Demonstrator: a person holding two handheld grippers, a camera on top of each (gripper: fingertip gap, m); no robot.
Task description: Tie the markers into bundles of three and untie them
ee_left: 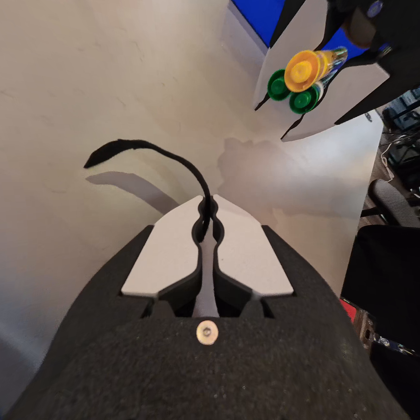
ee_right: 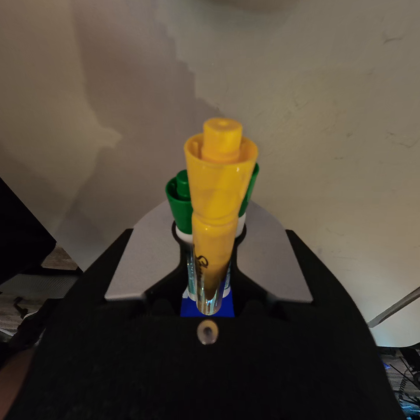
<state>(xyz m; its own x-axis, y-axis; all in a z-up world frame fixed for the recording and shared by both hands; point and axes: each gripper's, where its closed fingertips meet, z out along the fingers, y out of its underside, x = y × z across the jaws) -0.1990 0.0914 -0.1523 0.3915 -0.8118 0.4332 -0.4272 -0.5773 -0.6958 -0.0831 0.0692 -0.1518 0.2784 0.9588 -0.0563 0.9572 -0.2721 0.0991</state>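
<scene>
Pale desk (ee_left: pixel 68 79) below, both tools aloft. Right gripper (ee_right: pixel 210 227) clamped on three markers (ee_right: pixel 216 204), at one o'clock from left gripper (ee_left: pixel 208 200), pinched on loose black strap (ee_left: pixel 159 150). Probably mid-tying: next, wrap strap around bundle.

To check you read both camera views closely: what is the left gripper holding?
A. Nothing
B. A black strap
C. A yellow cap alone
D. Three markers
B: the left gripper is shut on the black strap, while the right gripper holds the markers.
</scene>
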